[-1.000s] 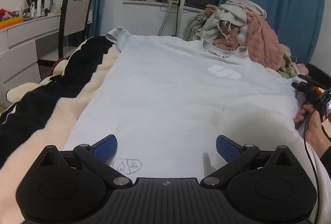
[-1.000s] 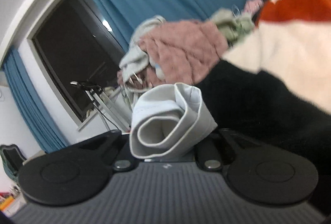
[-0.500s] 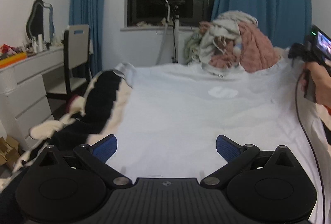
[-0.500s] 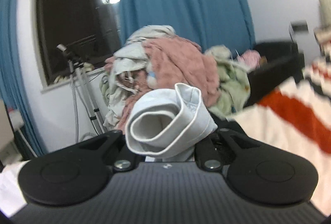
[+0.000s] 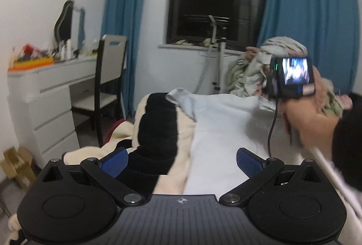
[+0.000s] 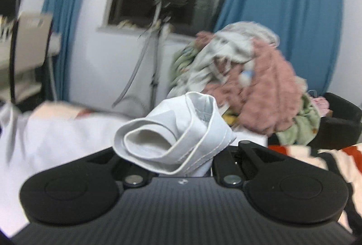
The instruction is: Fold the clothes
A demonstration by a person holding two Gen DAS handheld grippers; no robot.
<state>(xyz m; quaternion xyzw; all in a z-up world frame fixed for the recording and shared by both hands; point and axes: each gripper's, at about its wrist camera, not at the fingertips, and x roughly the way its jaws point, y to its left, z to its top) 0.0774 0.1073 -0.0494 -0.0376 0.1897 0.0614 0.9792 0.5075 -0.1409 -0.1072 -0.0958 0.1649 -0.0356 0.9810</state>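
The bed [image 5: 158,122], covered by a plush cream-and-black blanket [image 5: 156,132], carries the pale blue-white shirt [image 5: 217,132], which lies spread along it with one sleeve [image 5: 178,98] flopped onto the blanket at the far left. Behind it a heap of unfolded clothes [image 6: 248,86], fuzzy pink and thin grey-green pieces, is piled against the blue curtain. The step in hand looks like a side fold: the right claw [image 6: 181,154] is clamped on a rolled, double-stitched cuff or hem [image 6: 172,145] of the shirt, smooth cotton curled into a loose tube, held up off the bed. In the left view the person's right hand [image 5: 305,122] grips that tool above the shirt's right side. The left claw [image 5: 181,161] hangs wide apart with nothing between its blue ribbed pads [image 5: 114,161], low over the near edge. Next, I judge, the held edge needs carrying across the shirt body and laying flat, the left claw pinning or smoothing the limp fabric so it does not drag.
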